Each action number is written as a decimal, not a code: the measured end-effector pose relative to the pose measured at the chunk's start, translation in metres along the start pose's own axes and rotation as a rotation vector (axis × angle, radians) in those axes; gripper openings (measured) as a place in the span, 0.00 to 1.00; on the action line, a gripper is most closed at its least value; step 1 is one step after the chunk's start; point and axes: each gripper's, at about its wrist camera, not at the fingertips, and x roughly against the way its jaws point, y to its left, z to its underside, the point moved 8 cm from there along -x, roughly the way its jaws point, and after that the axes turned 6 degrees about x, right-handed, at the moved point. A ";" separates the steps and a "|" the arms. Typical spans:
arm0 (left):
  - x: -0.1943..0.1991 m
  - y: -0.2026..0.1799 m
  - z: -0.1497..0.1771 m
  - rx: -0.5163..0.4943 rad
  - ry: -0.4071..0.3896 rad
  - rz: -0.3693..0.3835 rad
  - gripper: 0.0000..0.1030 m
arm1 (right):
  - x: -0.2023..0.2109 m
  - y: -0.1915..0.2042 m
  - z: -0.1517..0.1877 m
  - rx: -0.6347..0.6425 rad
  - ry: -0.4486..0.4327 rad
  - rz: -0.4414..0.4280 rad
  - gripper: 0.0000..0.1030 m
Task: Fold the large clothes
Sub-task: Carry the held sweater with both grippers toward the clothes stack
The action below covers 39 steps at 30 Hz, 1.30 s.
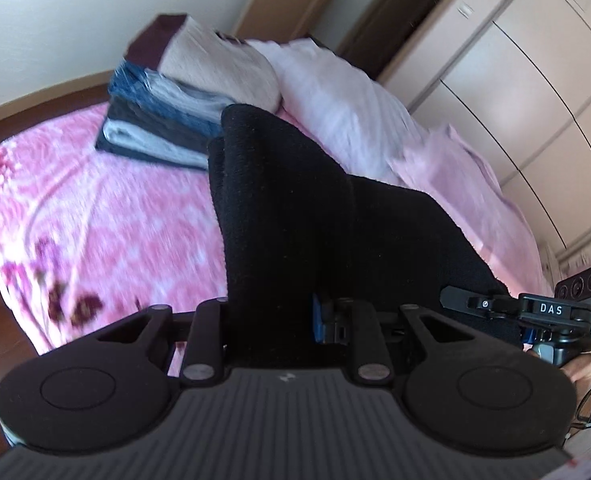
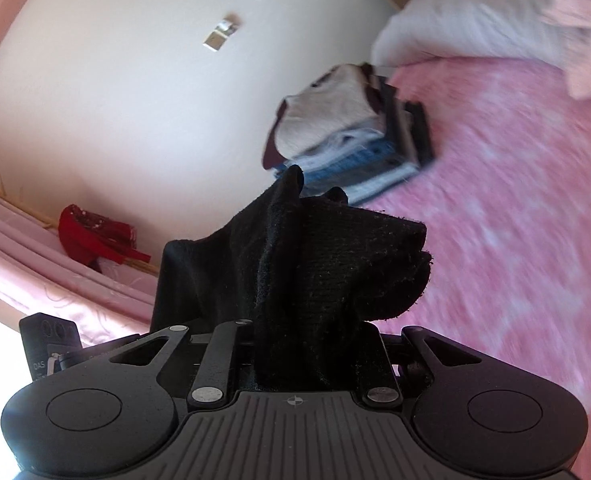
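A black knitted garment (image 1: 291, 208) hangs bunched over my left gripper (image 1: 279, 320), whose jaws are shut on its cloth; the fingertips are buried in it. The same black garment (image 2: 319, 272) also rises out of my right gripper (image 2: 307, 344), shut on another part of it. Both grippers hold it above a pink flowered bed cover (image 1: 107, 216). The right gripper's housing (image 1: 551, 312), with a hand behind it, shows at the right edge of the left wrist view. A stack of folded clothes (image 1: 167, 120) lies beyond on the bed, seen too as the stack (image 2: 355, 132) in the right wrist view.
A white pillow (image 1: 335, 92) and a pale pink cloth (image 1: 467, 176) lie at the head of the bed. Beige wardrobe doors (image 1: 515, 60) stand behind. A red object (image 2: 95, 236) sits by the wall next to pink curtains (image 2: 35, 264).
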 end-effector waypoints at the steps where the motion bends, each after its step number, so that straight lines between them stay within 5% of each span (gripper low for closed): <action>1: -0.005 0.003 -0.015 -0.001 -0.009 -0.001 0.20 | -0.011 0.002 -0.014 0.010 0.002 -0.005 0.15; 16: -0.125 0.077 -0.316 -0.077 -0.069 0.065 0.20 | -0.219 0.003 -0.269 0.074 -0.087 0.033 0.15; 20: -0.155 0.092 -0.375 -0.089 -0.084 0.090 0.20 | -0.260 -0.005 -0.321 0.055 -0.115 0.037 0.15; 26: -0.201 0.118 -0.403 -0.067 -0.044 0.108 0.20 | -0.305 -0.036 -0.350 0.035 -0.088 0.069 0.15; 35: -0.252 0.156 -0.410 -0.045 -0.047 0.136 0.22 | -0.348 -0.086 -0.344 0.063 -0.068 0.161 0.16; 37: -0.263 0.164 -0.401 -0.042 -0.069 0.132 0.25 | -0.361 -0.100 -0.338 0.088 -0.061 0.222 0.20; 39: -0.268 0.173 -0.394 -0.034 -0.095 0.135 0.37 | -0.368 -0.110 -0.329 0.105 -0.075 0.295 0.36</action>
